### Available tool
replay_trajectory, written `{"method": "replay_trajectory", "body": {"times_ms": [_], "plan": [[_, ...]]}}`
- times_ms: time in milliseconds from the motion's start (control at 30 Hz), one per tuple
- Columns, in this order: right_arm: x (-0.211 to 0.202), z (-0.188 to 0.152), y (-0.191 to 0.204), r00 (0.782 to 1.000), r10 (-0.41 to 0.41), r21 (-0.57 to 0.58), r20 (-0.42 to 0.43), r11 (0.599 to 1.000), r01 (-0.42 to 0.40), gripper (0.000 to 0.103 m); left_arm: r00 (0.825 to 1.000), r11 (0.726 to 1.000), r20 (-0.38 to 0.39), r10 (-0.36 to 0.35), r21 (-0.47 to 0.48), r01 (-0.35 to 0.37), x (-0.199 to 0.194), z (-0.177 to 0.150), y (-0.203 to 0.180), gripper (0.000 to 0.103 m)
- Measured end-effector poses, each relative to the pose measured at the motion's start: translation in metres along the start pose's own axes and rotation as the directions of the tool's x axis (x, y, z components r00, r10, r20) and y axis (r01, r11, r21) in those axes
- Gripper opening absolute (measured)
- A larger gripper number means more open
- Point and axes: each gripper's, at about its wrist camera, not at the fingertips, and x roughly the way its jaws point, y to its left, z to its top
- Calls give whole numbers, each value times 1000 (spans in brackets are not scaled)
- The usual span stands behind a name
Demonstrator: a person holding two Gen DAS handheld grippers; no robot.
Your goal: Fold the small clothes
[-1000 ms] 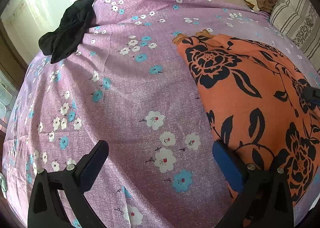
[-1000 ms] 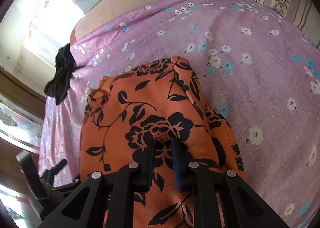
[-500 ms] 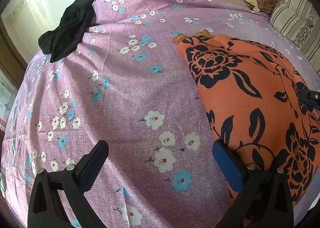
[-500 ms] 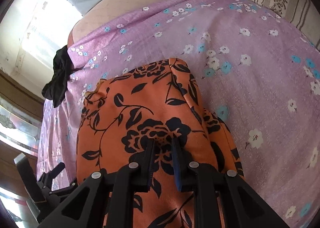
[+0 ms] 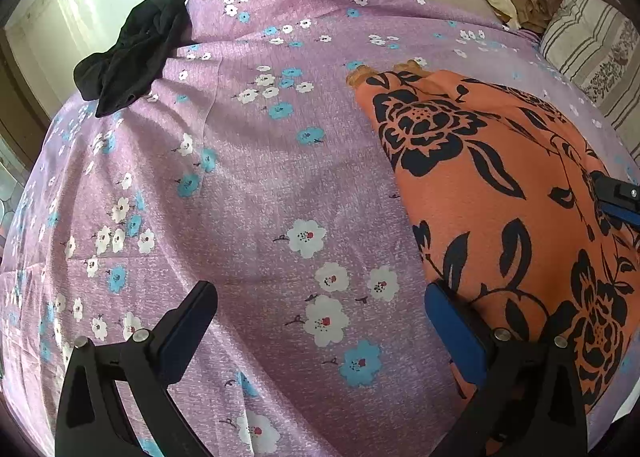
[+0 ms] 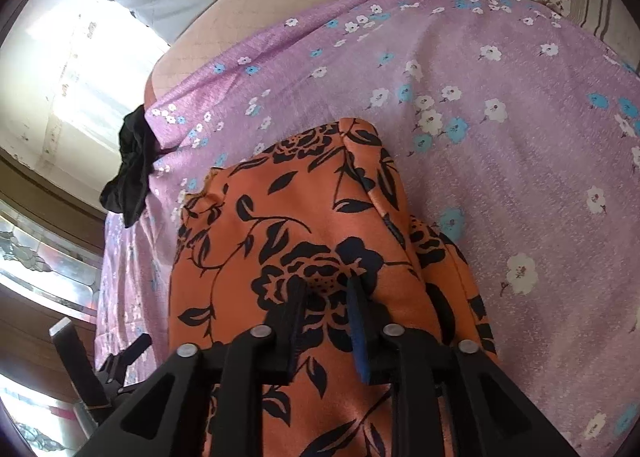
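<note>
We work over a purple sheet (image 5: 248,193) spread across the bed. On it lies the orange garment (image 6: 288,217), its long axis running from us toward the far edge, its gathered end pointing away. A black cloth (image 5: 128,53) sits at the sheet's far left corner. Our right gripper (image 6: 326,297) is clamped on a fold of the garment. Our left gripper (image 5: 320,321) hangs with jaws wide apart, one finger at the garment's left edge.

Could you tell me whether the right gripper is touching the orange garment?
Touching: the right wrist view shows the right gripper pinching a fold of the orange garment.
</note>
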Motion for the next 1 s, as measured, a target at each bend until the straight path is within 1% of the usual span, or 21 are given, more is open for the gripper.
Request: {"method": "replay_trajectory", "body": {"times_ms": [33,67,100,133,167,233,300,367,433,600,633,667,700,733,767,900,1000], "plan": [[0,-1,2,1000,17,-10,1,1000,-17,44,1000,1000,0,-2,0,2,0,0,-1,103],[0,-1,5,999,34,-19,1,999,-34,56,1000,1000,0,-2,1,2,0,0,-1,103],[0,-2,8,999,48,-31,1,998,-48,60,1000,1000,0,-3,1,3,0,0,0,103],[0,-3,12,999,41,-49,3,998,-40,62,1000,1000,0,-4,2,4,0,0,0,103],[1,-4,17,1000,18,-75,6,997,-17,62,1000,1000,-2,-4,2,4,0,0,0,103],[0,-6,23,1000,3,-100,12,995,-2,62,1000,1000,-4,-6,6,6,1,1,1,103],[-3,-6,23,1000,24,-95,20,995,-22,62,1000,1000,-9,-5,11,5,2,3,1,103],[-8,-4,19,998,51,-67,31,997,-49,62,1000,1000,-9,0,19,1,1,5,0,103],[-14,-1,14,996,69,-44,60,997,-66,61,1000,1000,0,10,26,-10,-1,6,-1,103],[-31,1,15,989,54,-64,137,997,-46,59,999,999,44,29,24,-30,-10,9,-3,103],[-30,1,15,990,46,-65,135,997,-37,56,998,999,50,32,28,-34,-11,9,-5,103],[-26,1,13,993,30,-59,112,998,-23,53,998,999,53,39,35,-41,-10,9,-6,103],[-19,1,11,997,11,-48,78,999,-7,50,998,998,54,43,38,-45,-9,8,-7,103],[-11,2,8,999,-5,-37,42,999,6,45,998,999,52,38,35,-40,-7,7,-7,103],[-7,1,6,1000,-15,-29,21,999,15,43,998,999,49,29,21,-30,-5,6,-6,103],[-6,5,3,1000,1,-9,21,1000,-1,42,1000,1000,11,-12,-23,12,2,6,2,103],[-13,9,-4,999,40,24,29,999,-41,43,998,998,-25,-50,-26,49,4,11,8,103]]}}
